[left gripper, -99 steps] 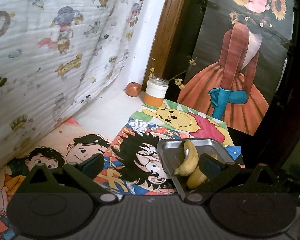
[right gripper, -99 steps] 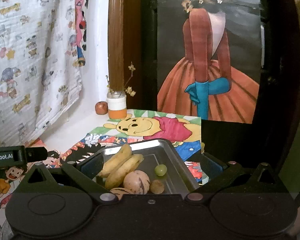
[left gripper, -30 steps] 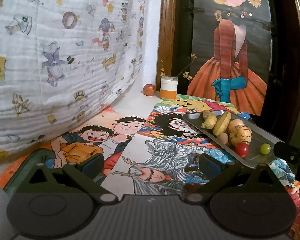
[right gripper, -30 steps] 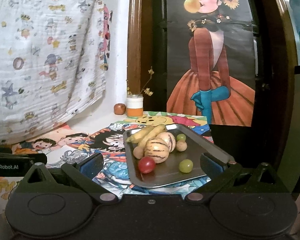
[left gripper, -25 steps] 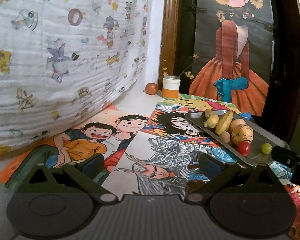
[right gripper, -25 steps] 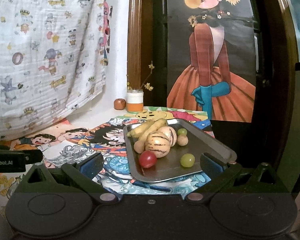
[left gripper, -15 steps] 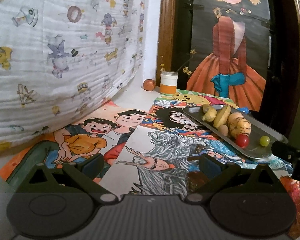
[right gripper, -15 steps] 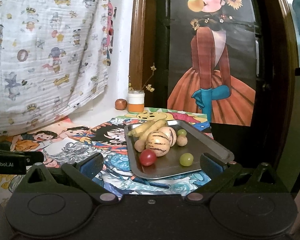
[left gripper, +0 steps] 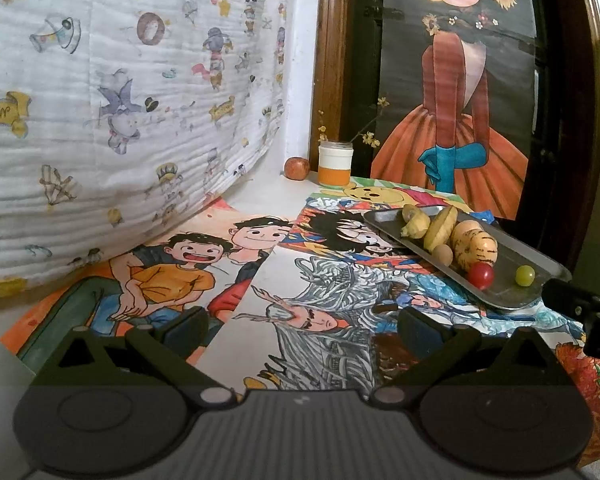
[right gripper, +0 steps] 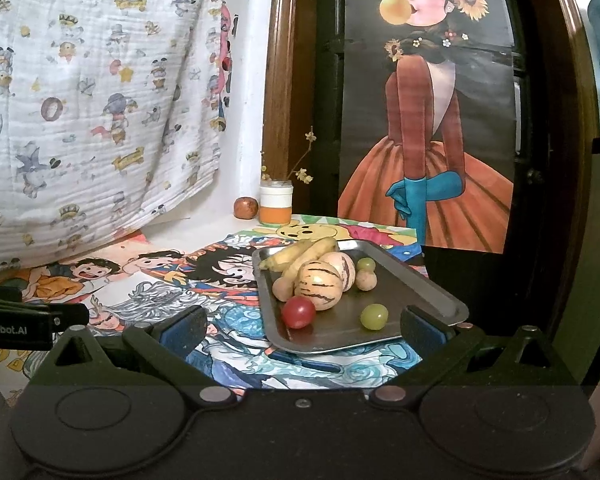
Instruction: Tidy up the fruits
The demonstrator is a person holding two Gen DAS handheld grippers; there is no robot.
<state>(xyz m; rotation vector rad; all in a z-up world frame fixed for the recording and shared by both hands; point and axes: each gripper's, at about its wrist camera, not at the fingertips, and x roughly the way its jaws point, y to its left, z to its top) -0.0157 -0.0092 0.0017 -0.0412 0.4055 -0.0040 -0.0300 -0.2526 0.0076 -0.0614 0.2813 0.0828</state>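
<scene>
Two grippers hang low over the bench, both with fingers spread wide and nothing between them: the left gripper (left gripper: 300,326) over the cartoon posters (left gripper: 204,264), the right gripper (right gripper: 300,326) just short of the metal tray (right gripper: 428,300). The fruit all lies on that tray, which sits on the posters toward the bench's right side. Two bananas (right gripper: 300,256) lie at its far left end, their far tips overlapping; in front of them two striped melons (right gripper: 320,280) crowd together, the nearer hiding much of the farther. A small brown round fruit (right gripper: 282,290) is tucked against the melon's left and another (right gripper: 365,280) sits at its right, neither clear enough to name. A red cherry tomato (right gripper: 298,312) touches the near melon's front; one green grape (right gripper: 374,317) lies apart on bare metal, and a second (right gripper: 366,265) peeks out behind the melons. The tray's near right corner is cut off by the right finger (right gripper: 424,330). Bare tray floor lies open along the right and near side. At the far back stand an apple (right gripper: 246,207) and a white-and-orange jar (right gripper: 276,202) with twigs, just beside each other. A printed cloth (left gripper: 120,92) hangs along the left edge, and open poster surface stretches between it and the tray.
</scene>
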